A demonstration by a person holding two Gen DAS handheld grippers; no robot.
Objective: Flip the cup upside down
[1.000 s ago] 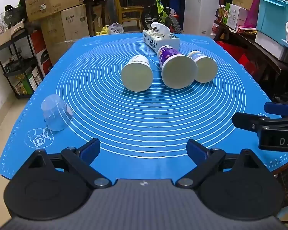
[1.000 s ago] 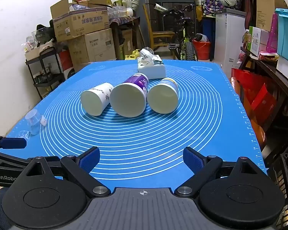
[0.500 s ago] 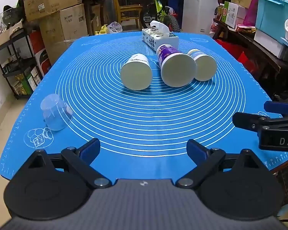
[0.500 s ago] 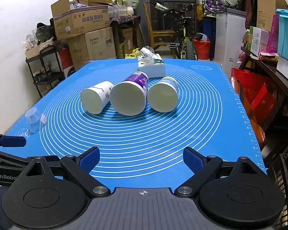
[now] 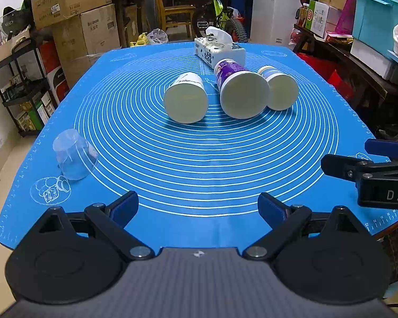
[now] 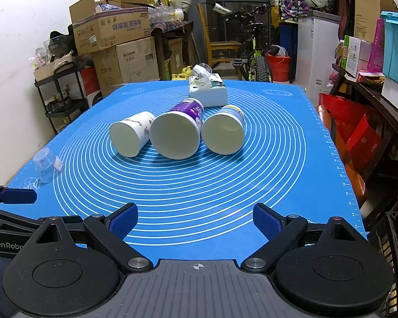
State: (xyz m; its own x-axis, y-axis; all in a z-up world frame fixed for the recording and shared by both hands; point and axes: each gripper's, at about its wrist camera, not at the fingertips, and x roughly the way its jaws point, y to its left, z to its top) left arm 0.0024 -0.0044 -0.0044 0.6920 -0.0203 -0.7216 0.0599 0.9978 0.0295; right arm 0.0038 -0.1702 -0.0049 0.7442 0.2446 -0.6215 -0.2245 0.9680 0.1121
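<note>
A blue silicone mat (image 5: pixel 199 175) with white concentric rings is covering the whole table top. At its far end a white tissue box (image 5: pixel 220 51) is lying, with a tissue standing out of the top.

Near the middle of the mat three paper cups are lying on their sides in one row, open mouths turned toward the cameras. The purple cup (image 5: pixel 240 90) in the centre is the biggest. The cup with the blue and yellow band (image 5: pixel 278 87) is lying just beside it on the right and seems to be touching it. The white cup with a small printed pattern (image 5: pixel 185 98) is lying a little apart on the left.

A small clear plastic cup (image 5: pixel 73 157) is resting near the left edge of the mat, tilted, with its base up.

The left gripper (image 5: pixel 198 206) is hanging above the near edge of the mat, its jaws spread wide and holding nothing. The right gripper (image 6: pixel 195 218) is doing the same beside it, also wide apart with nothing between the blue pads.
</note>
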